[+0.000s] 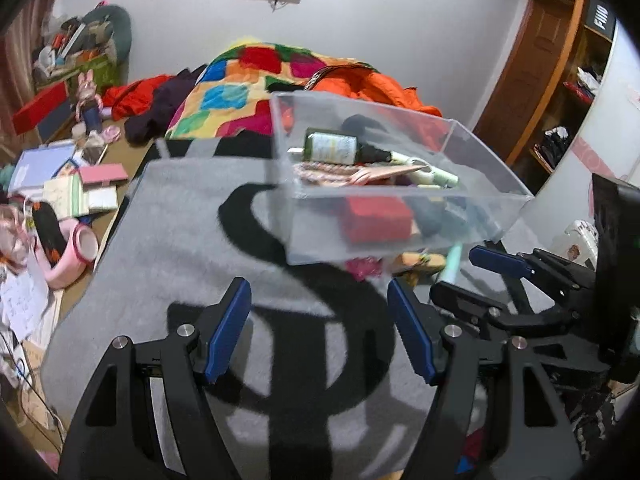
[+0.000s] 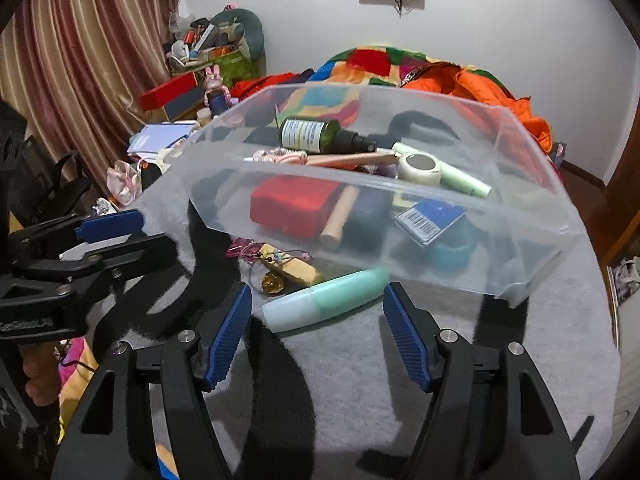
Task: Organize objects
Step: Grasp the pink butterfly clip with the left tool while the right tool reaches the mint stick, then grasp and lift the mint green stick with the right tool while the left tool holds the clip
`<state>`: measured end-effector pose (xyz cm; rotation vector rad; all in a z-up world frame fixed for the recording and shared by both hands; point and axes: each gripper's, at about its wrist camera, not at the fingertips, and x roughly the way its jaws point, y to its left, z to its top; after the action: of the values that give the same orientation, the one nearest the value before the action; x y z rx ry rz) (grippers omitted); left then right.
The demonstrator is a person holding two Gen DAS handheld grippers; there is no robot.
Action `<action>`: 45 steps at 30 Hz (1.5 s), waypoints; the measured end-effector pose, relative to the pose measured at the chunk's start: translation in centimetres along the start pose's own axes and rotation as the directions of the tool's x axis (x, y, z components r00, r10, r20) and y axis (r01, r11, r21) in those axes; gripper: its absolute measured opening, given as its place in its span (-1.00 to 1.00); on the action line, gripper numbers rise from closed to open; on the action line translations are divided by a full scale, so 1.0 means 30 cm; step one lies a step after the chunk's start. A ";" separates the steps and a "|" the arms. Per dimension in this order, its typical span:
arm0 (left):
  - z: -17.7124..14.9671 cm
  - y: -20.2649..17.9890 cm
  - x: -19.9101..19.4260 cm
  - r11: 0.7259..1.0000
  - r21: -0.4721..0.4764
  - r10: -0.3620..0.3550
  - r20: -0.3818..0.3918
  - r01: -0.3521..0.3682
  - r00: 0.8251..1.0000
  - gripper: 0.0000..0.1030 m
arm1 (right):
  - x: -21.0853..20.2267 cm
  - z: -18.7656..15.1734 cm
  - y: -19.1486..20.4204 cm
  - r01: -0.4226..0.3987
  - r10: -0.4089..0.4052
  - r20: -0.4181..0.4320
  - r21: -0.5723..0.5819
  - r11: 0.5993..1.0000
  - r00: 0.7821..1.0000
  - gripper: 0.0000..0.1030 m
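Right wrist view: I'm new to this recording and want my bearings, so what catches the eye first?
A clear plastic bin sits on a grey rug, filled with small items such as a dark green bottle and a red box. Just outside its near wall lies a mint-green tube, ahead of the open right gripper. Behind, a bright patchwork blanket covers the bed.

Open grey rug (image 1: 168, 216) lies bare left of the clear bin (image 2: 520, 240) and in front of both grippers, giving free passage. The bin's near wall blocks the way ahead; a mint tube (image 2: 324, 304), a wooden block (image 2: 296, 270) and beads (image 2: 244, 248) crowd its foot.
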<state>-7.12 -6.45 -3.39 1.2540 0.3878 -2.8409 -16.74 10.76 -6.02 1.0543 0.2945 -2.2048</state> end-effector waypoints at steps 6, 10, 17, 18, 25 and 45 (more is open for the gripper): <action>-0.008 -0.001 0.010 1.000 -0.002 -0.013 -0.013 0.013 1.000 0.37 | 0.020 -0.015 -0.057 -0.006 0.007 -0.012 0.079 0.997 1.000 0.25; 0.008 -0.045 0.049 0.999 0.029 -0.027 -0.031 0.028 0.999 0.36 | 0.004 -0.031 -0.105 -0.001 0.002 -0.004 0.113 0.994 1.000 0.00; 0.037 -0.096 0.136 0.997 0.070 -0.006 -0.079 0.012 0.997 0.17 | -0.021 -0.065 -0.152 -0.005 0.005 0.001 0.141 0.990 1.000 -0.13; 0.038 -0.100 0.147 0.997 0.072 0.002 -0.084 0.004 0.996 0.16 | -0.027 -0.071 -0.156 -0.001 0.000 0.002 0.140 0.990 1.000 -0.15; 0.044 -0.132 0.189 0.997 0.058 0.046 -0.080 -0.041 0.996 -0.03 | -0.066 -0.086 -0.169 0.021 -0.024 0.023 0.129 0.991 0.999 -0.21; 0.016 -0.151 0.189 0.997 0.014 0.073 -0.029 -0.073 0.997 -0.48 | -0.044 -0.064 -0.191 0.009 -0.013 0.014 0.230 0.973 1.000 0.38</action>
<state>-11.81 -1.66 -6.22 1.2862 0.3185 -2.7717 -18.73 16.58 -6.72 1.1596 0.0381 -2.2961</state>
